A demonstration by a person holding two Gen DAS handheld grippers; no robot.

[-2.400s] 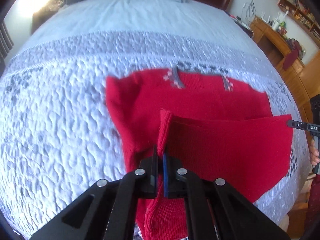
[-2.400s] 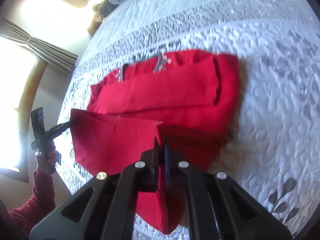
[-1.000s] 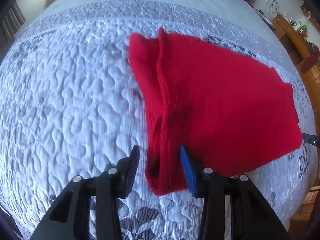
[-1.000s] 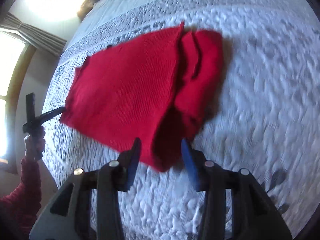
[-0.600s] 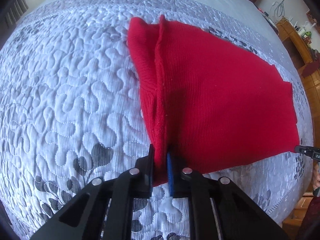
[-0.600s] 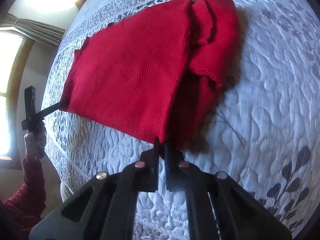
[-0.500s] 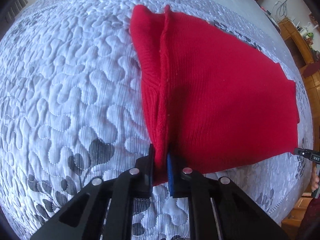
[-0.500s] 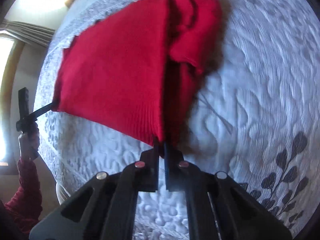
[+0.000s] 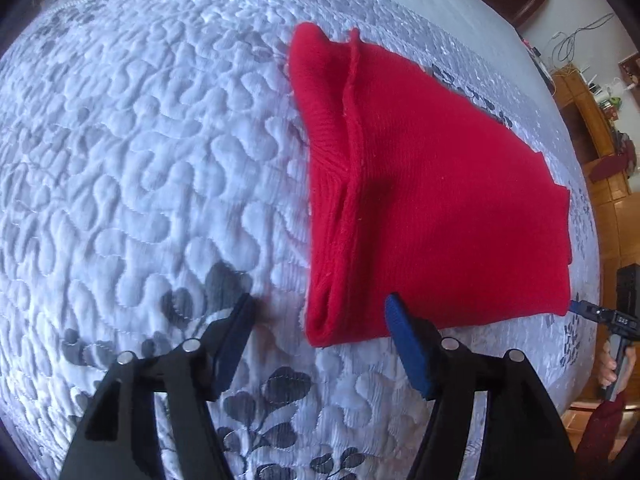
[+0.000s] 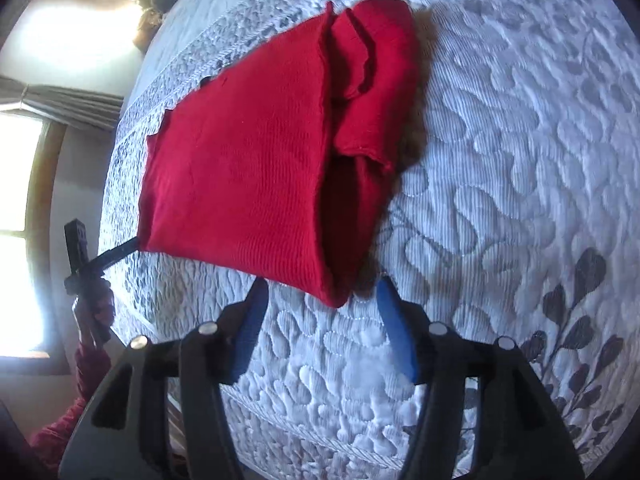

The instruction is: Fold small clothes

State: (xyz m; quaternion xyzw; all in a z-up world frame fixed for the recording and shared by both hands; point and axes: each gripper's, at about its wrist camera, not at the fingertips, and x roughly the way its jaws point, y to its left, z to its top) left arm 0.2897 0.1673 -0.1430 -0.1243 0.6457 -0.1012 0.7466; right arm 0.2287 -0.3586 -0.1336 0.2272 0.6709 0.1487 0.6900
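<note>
A red knit garment [image 9: 432, 200] lies folded flat on the quilted bed; it also shows in the right wrist view [image 10: 248, 168]. My left gripper [image 9: 320, 308] is open, its blue pads on either side of the garment's near left corner, holding nothing. My right gripper [image 10: 320, 292] is open around the near right corner, where the folded layers gape. The right gripper's tip [image 9: 584, 310] shows in the left wrist view at the garment's right corner. The left gripper [image 10: 120, 250] shows in the right wrist view at the left corner.
The bed is covered by a white-grey quilt [image 9: 140, 160] with dark leaf prints [image 10: 576, 292]. Wooden furniture [image 9: 592, 120] stands beyond the bed's right side. A window with a curtain [image 10: 60, 100] is on the left. The bed's edge runs just below my grippers.
Both grippers were shut on the garment's near corners half a second ago and have opened. The garment now lies released on the quilt.
</note>
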